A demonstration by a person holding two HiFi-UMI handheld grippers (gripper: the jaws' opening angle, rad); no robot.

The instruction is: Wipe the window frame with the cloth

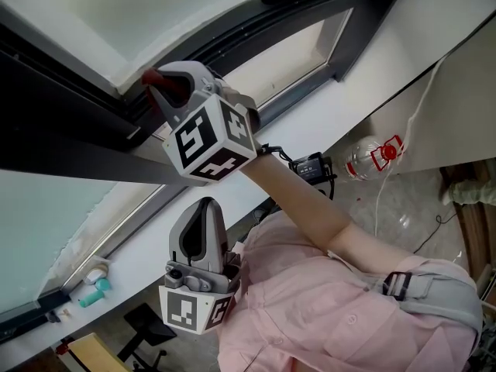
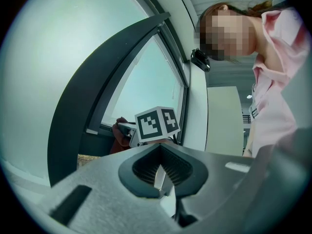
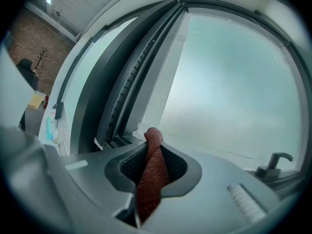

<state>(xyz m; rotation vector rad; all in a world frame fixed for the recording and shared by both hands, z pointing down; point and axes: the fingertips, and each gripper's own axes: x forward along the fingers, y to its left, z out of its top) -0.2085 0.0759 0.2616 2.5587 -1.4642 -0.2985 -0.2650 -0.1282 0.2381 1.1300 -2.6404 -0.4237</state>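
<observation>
A dark grey metal window frame (image 1: 54, 142) runs across the scene, with a frosted glass pane (image 3: 234, 82) set in it. The right gripper (image 1: 167, 84) is up at the frame's lower rail. Its jaws are clamped tight on a twisted rust-red woven cloth (image 3: 151, 179), and the cloth's free end pokes out against the rail's track. The left gripper (image 2: 160, 169) hangs well below the frame, jaws closed and empty. The wiping stroke looks under way. The next move likely calls for sliding the cloth along the rail with steady pressure and a firm grip.
</observation>
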